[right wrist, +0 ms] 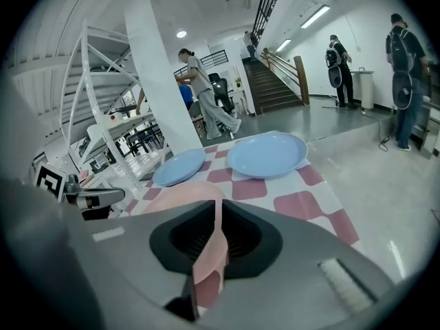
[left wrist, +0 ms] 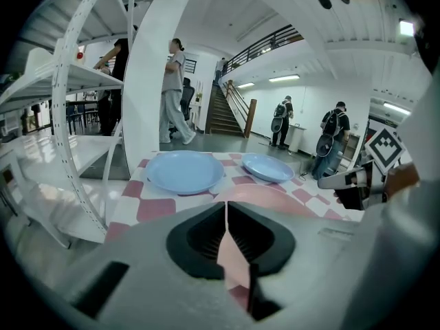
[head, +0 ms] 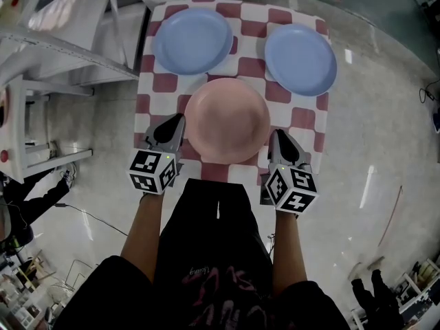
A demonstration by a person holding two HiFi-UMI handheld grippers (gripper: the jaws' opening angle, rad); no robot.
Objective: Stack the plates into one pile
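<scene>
Two grippers: the left gripper [head: 173, 125] and the right gripper [head: 278, 139] sit at opposite sides of one pink round plate [head: 227, 119], each pointing away from the person and down.
Left gripper jaws: almost together, clamped on the pink plate's near-left rim; in the left gripper view [left wrist: 225, 232] the thin rim runs edge-on between the pads.
Right gripper jaws: a little wider than the left's, closed on the plate's near-right rim; in the right gripper view [right wrist: 210, 243] a pink band of rim fills the gap between the pads.
Pink plate from the jaws: it spreads forward and inward from each gripper, so its body lies between the two of them, roughly level.
Pink plate and cloth: it is over the near half of a red-and-white checked tablecloth [head: 302, 119]; I cannot tell whether it rests on the cloth or hangs just above it.
Far-left light blue round plate [head: 192, 40]: flat on the cloth, beyond the left gripper and past the pink plate, apart from it.
Far-right light blue round plate [head: 300, 58]: flat on the cloth, beyond the right gripper, also apart from the pink plate and from the other blue one.
Stack: none formed; all three plates lie apart.
Beside the left gripper: a white metal shelf rack [head: 48, 53] stands off to its outer side.
</scene>
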